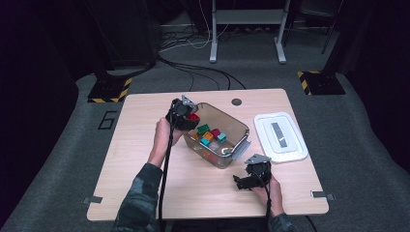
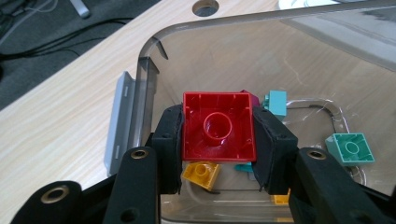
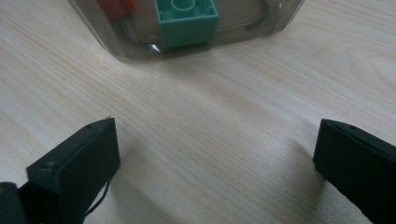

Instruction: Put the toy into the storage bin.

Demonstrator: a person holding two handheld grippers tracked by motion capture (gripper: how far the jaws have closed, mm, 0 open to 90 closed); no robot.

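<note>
Between left tongs (image 2: 218, 140), red brick (image 2: 218, 126), above clear bin (image 2: 149, 70)

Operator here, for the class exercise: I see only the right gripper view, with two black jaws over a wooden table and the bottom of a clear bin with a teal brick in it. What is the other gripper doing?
Observer: The left gripper is shut on a red brick, held hollow side toward its camera, above the clear bin.
Operator: Is the bin's lid on?
Observer: No. The white lid lies flat on the table, beside the bin.
Operator: What else is in the bin?
Observer: Loose bricks, among them a yellow brick and a green brick on the bin's floor.
</note>
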